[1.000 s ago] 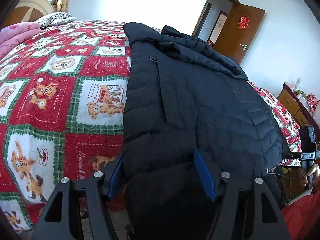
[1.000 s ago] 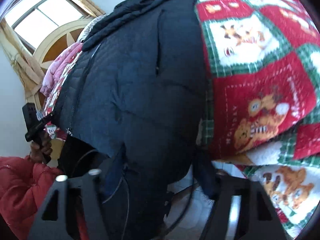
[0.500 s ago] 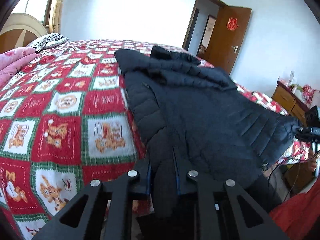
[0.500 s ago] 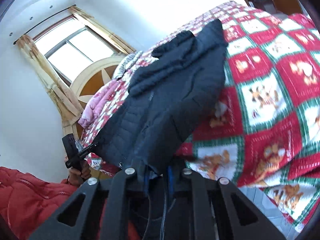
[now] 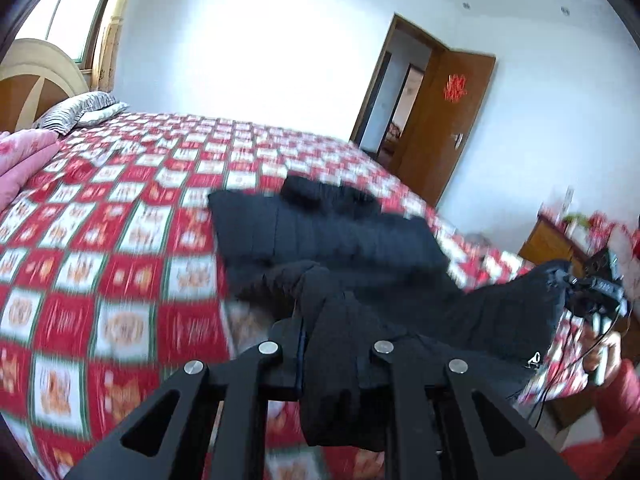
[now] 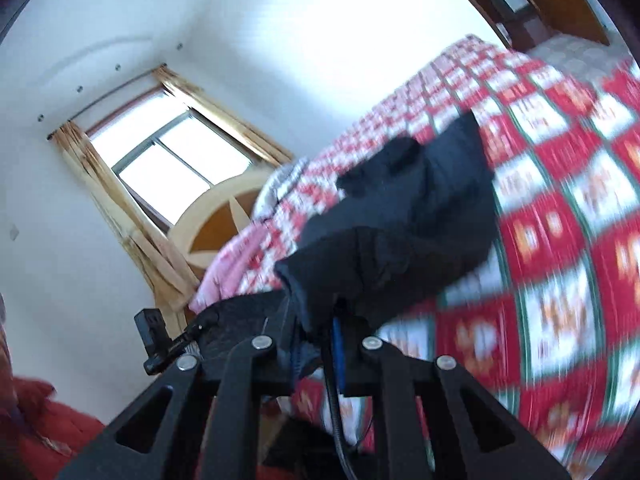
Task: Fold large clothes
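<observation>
A black puffer jacket (image 5: pixel 332 240) lies on the bed, its lower hem lifted off the blanket. My left gripper (image 5: pixel 320 336) is shut on one corner of the hem. My right gripper (image 6: pixel 318 328) is shut on the other hem corner; it also shows at the far right of the left wrist view (image 5: pixel 592 288). The jacket (image 6: pixel 420 208) stretches from the raised hem down to its collar end, which rests on the bed. Both views are blurred by motion.
The bed carries a red, green and white checked blanket (image 5: pixel 100 240). A pink quilt (image 5: pixel 20 160) and a striped pillow (image 5: pixel 76 110) lie by the headboard. A wooden door (image 5: pixel 448 120) stands open. A wooden cabinet (image 5: pixel 556 240) is at the right.
Both grippers went from open around the hem to shut on it a second ago. They have since lifted the hem up and moved it toward the collar end.
</observation>
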`<move>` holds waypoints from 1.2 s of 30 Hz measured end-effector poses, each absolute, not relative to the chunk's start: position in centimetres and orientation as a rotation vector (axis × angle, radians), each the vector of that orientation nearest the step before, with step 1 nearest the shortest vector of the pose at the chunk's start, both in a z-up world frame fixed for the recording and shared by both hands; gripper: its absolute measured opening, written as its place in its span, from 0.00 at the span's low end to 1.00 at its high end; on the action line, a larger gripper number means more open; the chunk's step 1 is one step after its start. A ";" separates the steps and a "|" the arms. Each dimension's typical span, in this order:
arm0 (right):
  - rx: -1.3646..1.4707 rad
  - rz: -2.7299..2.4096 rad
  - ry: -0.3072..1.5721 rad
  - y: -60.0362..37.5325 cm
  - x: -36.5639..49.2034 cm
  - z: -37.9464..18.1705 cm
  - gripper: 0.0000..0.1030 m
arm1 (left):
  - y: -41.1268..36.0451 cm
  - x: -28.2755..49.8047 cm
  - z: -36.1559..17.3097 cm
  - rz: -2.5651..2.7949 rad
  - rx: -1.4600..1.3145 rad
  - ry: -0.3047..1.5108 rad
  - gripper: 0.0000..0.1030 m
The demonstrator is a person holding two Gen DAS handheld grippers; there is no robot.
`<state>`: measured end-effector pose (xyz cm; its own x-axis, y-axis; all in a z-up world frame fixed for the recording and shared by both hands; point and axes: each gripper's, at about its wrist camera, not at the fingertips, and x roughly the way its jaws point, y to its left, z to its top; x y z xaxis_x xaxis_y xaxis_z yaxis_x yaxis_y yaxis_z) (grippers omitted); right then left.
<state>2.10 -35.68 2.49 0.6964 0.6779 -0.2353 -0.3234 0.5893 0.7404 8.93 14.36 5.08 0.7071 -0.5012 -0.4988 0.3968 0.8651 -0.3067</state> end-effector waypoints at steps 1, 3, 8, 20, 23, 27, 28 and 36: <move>0.709 0.611 0.519 -35.9 3.4 3.8 0.16 | 14.2 10.3 6.2 -0.502 -0.201 0.602 0.14; 0.674 0.594 0.487 -36.1 5.7 5.8 0.15 | 13.9 12.9 7.8 -0.494 -0.235 0.606 0.14; 0.620 0.560 0.433 -36.7 13.8 9.6 0.15 | 12.6 23.7 10.6 -0.431 -0.326 0.654 0.15; 0.596 0.161 0.588 -37.1 38.5 -2.9 0.25 | 7.8 48.4 -3.8 0.015 -0.425 1.029 0.20; 0.648 0.156 0.650 -37.8 40.6 -7.2 0.49 | 8.2 49.4 -7.1 -0.026 -0.529 1.048 0.20; 0.700 0.181 0.647 -38.7 40.4 -8.0 0.57 | 9.4 49.4 -8.1 -0.090 -0.624 1.044 0.22; 0.710 0.191 0.650 -38.8 40.4 -8.1 0.58 | 10.2 49.4 -8.3 -0.129 -0.690 1.046 0.25; 0.634 0.283 0.399 -39.2 33.4 0.2 0.63 | 13.3 46.6 -0.4 -0.279 -0.652 1.013 0.50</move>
<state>33.35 -39.15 0.16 0.8867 0.3733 -0.2728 -0.1337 0.7719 0.6215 46.62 13.26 -0.36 0.5152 -0.5033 -0.6937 -0.0767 0.7791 -0.6222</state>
